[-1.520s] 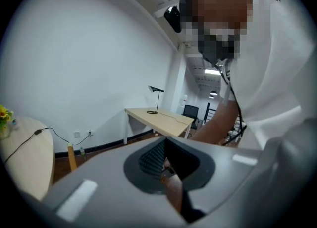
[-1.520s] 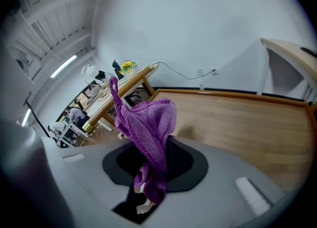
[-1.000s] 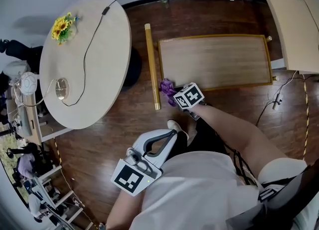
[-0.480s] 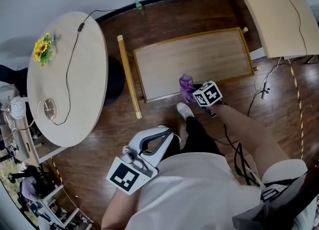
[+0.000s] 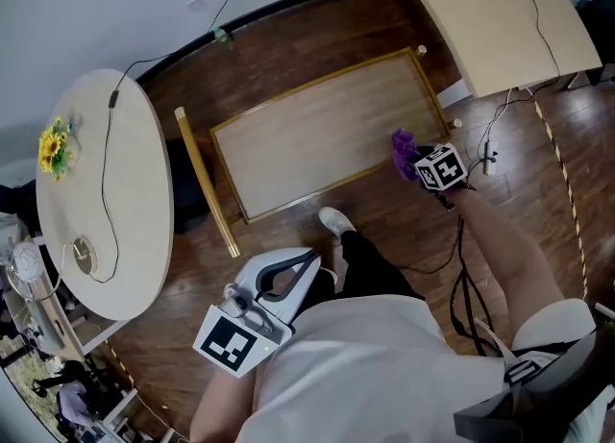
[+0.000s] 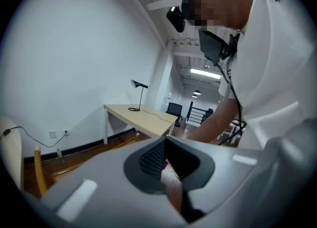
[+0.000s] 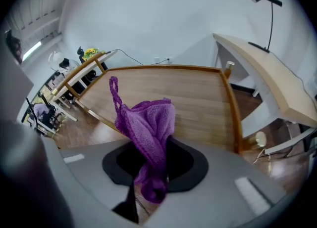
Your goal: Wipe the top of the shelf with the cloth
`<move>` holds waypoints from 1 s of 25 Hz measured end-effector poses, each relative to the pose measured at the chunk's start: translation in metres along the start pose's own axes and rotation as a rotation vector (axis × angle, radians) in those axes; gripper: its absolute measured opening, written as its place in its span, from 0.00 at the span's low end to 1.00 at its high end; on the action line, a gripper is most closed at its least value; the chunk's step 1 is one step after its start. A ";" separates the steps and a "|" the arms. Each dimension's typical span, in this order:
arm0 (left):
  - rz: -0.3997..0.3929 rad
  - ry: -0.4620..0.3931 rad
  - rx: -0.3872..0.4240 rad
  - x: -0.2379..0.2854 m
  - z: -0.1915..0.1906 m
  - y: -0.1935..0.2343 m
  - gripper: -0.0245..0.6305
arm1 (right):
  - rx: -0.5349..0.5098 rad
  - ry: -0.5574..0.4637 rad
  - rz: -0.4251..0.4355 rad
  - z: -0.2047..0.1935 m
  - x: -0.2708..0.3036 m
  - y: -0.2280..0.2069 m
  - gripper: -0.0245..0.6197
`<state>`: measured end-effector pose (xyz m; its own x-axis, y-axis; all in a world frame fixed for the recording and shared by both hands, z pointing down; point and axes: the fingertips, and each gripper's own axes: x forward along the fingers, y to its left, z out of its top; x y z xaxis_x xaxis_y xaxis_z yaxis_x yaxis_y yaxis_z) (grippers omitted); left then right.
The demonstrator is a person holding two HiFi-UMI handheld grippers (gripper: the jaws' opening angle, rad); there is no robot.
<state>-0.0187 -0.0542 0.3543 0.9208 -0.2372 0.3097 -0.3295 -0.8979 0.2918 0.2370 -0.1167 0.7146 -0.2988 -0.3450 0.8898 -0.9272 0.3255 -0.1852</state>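
Lower left, the left gripper (image 5: 309,258) hangs by the body, jaws together on nothing, just kept out of the way. The shelf (image 5: 317,134) sits mid-frame. The right gripper (image 5: 419,157) pinches the purple cloth (image 5: 403,146) at the shelf's right end, probably lined up for a wipe.

The right gripper (image 5: 417,159), marker cube uppermost, reaches out at the right end of the rectangular wooden shelf with a raised golden rim (image 5: 317,134). A purple knitted cloth (image 5: 404,148) bunches at its tip, over the shelf's front right corner. Whether the cloth touches the wood is hard to tell from above. The left gripper (image 5: 306,260) hangs close to the person's white shirt (image 5: 384,364), just beside a white shoe (image 5: 334,222) on the dark wooden floor (image 5: 288,42).
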 end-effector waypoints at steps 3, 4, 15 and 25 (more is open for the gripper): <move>-0.011 0.004 0.005 0.014 0.005 -0.003 0.07 | 0.007 0.029 -0.089 -0.026 -0.015 -0.057 0.20; -0.012 0.008 0.007 0.018 0.006 -0.004 0.07 | 0.011 0.036 -0.118 -0.034 -0.020 -0.074 0.20; 0.037 0.033 0.018 0.027 0.012 -0.003 0.07 | 0.012 0.067 -0.283 -0.073 -0.049 -0.144 0.20; 0.054 0.005 0.089 -0.013 0.001 -0.047 0.07 | 0.075 -0.228 -0.154 -0.064 -0.126 -0.030 0.20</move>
<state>-0.0148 -0.0092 0.3361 0.9011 -0.2846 0.3273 -0.3585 -0.9133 0.1930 0.3174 -0.0263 0.6348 -0.1880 -0.5776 0.7944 -0.9773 0.1904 -0.0928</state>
